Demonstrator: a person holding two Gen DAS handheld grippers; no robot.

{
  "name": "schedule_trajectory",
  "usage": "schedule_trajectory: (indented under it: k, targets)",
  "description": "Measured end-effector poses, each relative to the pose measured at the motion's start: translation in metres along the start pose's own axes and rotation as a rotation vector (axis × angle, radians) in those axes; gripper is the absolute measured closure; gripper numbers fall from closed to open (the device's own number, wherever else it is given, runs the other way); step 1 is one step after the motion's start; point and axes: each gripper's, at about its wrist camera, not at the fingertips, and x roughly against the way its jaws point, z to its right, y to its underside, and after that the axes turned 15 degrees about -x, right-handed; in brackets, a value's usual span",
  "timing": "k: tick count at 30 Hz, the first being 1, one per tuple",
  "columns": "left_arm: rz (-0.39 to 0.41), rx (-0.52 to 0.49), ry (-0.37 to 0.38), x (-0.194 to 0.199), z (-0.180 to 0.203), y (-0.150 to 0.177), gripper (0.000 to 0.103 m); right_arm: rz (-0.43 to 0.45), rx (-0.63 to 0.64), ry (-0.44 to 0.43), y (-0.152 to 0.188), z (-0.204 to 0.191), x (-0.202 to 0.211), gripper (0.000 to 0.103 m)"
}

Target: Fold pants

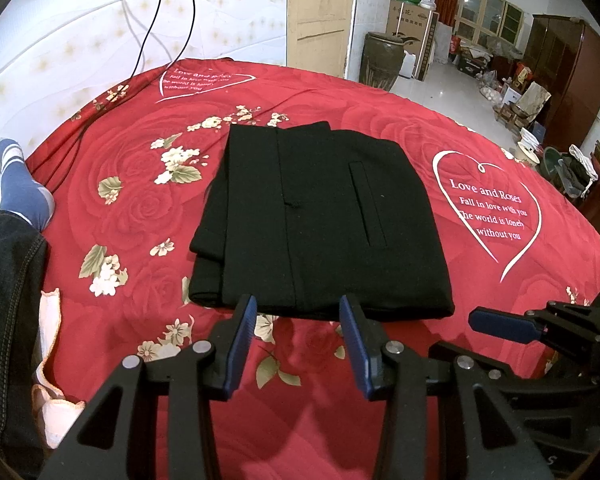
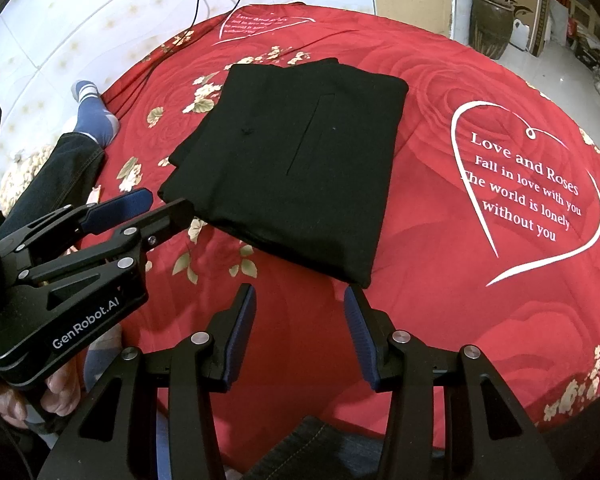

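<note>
Blue-padded fingers frame the bottom of each wrist view. The left gripper [image 1: 298,336] stands with its jaws spread wide and nothing between them, its tips just short of the near edge of the black pants [image 1: 320,220]. The right gripper [image 2: 300,332] is likewise spread and empty, hovering above the red bedspread [image 2: 440,280] close to the near corner of the pants [image 2: 296,164]. In the right wrist view the left gripper [image 2: 162,202] enters from the left, marked "GenRobot.AI", one black finger tip right at the pants' near left corner; whether it touches the cloth I cannot tell. A bare hand [image 2: 56,396] grips its handle low at the left.

The pants lie folded into a compact rectangle in the middle of the bedspread, a slit pocket facing up, layered edges showing along the left side. White hearts with "Love and Roses" lettering [image 1: 488,208] sit to the right. A leg in dark jeans [image 1: 8,272] with a blue sock [image 1: 20,184] rests at the left edge. Black cables [image 1: 152,32] trail onto the far side of the bed, and beyond it stand a dark ceramic jar [image 1: 382,60] and a cardboard box [image 1: 410,24].
</note>
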Motion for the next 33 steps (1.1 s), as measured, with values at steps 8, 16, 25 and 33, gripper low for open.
schedule_trajectory:
  k: [8,16,25,33]
  targets:
    - [-0.001,0.000,0.000,-0.0001,-0.0002,-0.0001,0.057,0.000,0.002,0.002,-0.0004,0.0000,0.0007,0.057]
    - [-0.001,0.001,0.001,-0.0002,-0.0004,-0.0004,0.057,0.004,0.008,0.004,-0.0005,-0.0008,0.0015,0.057]
    - [-0.002,-0.003,-0.011,-0.0009,0.0039,0.0029,0.057,0.002,0.006,0.004,-0.0004,-0.0019,0.0013,0.057]
    - [0.002,-0.009,-0.023,0.0007,0.0044,0.0011,0.057,0.001,0.006,0.004,-0.0002,-0.0017,0.0009,0.057]
